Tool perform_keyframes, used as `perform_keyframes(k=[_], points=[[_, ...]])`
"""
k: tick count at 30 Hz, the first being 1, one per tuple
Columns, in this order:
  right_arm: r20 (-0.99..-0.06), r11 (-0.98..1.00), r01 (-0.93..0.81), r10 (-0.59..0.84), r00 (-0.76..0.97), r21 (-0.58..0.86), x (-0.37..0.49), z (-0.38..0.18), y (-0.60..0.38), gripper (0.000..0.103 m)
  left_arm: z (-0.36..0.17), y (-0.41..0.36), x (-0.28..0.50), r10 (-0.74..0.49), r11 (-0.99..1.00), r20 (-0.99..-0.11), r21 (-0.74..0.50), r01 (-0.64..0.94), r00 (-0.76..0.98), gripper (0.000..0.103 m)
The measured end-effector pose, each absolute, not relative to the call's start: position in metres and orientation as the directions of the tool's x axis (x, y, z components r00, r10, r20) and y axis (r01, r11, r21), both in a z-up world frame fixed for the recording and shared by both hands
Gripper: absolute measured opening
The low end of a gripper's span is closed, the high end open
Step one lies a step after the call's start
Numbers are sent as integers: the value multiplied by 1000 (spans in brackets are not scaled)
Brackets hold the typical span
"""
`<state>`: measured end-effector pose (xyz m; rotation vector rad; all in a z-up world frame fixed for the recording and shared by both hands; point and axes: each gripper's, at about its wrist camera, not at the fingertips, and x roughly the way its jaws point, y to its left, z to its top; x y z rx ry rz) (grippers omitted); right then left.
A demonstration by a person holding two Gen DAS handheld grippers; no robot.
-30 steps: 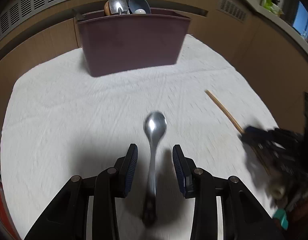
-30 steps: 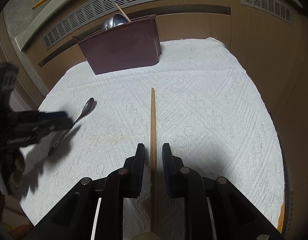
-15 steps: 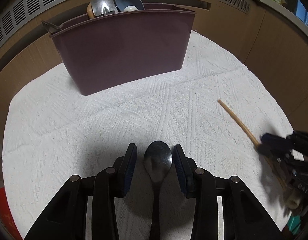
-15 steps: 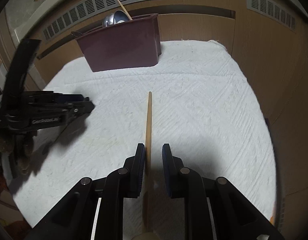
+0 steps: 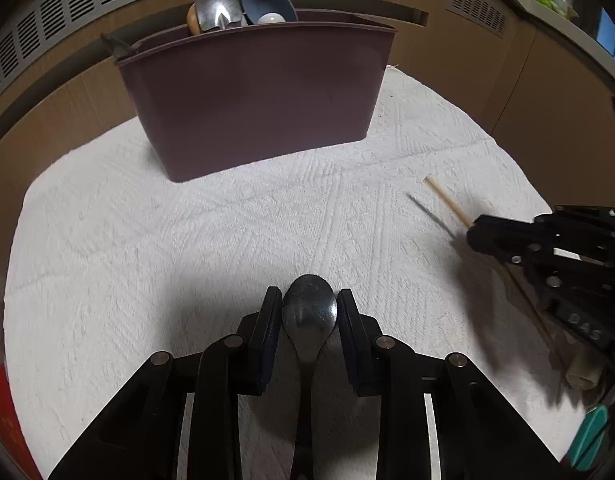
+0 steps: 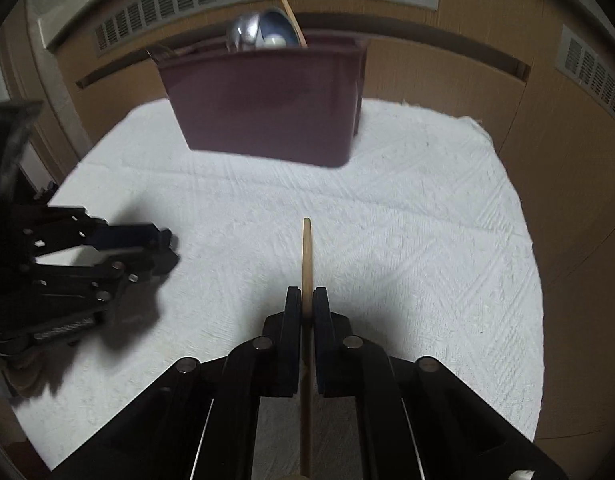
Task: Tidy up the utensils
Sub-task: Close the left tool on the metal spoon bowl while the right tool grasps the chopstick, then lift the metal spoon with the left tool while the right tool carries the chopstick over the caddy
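Left gripper [image 5: 309,312]: we see its black jaws with blue pads pinching the bowl of the shiny metal spoon [image 5: 309,316]; a second ago they stood spread on either side of the handle, and half a second ago they were still a little apart from the bowl.
Metal spoon: held between the left pads, bowl forward, handle running back under the gripper; it was lying free on the cloth before.
Right gripper [image 6: 307,304]: pressed together on the thin light wooden stick [image 6: 306,256], as in both earlier frames; in the left wrist view it shows at the right edge [image 5: 479,232].
Wooden stick: its tip points toward the bin, and in the left wrist view [image 5: 447,202] a separate shadow on the cloth suggests it is lifted; a second ago it lay flat.
Maroon plastic bin [image 5: 255,96]: standing at the far side of the white textured cloth [image 5: 147,240], now larger in both views than before, so we have come closer.
Bin contents: a steel ladle [image 5: 219,12], a blue-grey scoop [image 5: 267,2] and a wooden handle, unchanged.
Left gripper from the right wrist view [image 6: 163,248]: at the left, above the cloth, somewhat blurred.
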<state>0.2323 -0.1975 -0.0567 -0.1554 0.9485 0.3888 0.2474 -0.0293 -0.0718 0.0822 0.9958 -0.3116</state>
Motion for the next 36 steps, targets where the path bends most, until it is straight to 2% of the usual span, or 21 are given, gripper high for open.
perform_keyframes(k=[5,9,17,21,26,30,36], points=[[-745,909,-389,363,560,151,213,-24,-214,6,-59,-13,231,-297,949,-797,-184,257,527,29],[-675,903,-382,407,615,197,199,4,-226,6,-25,4,203,-367,930,-696,-268,251,618,29],[-570,906,-378,415,709,190,201,49,-226,6,50,27,182,-345,937,-514,-241,254,786,29],[-439,893,-421,445,780,158,214,110,-220,6,121,37,207,-353,927,-362,-262,269,863,29],[-272,896,-438,442,855,78,246,181,-206,6,179,49,254,-321,915,-165,-309,260,933,29],[-223,894,-438,447,866,94,290,189,-192,6,173,54,304,-307,911,-171,-339,237,936,29],[-250,907,-407,420,872,104,346,155,-176,6,130,65,353,-295,908,-255,-375,187,921,29]])
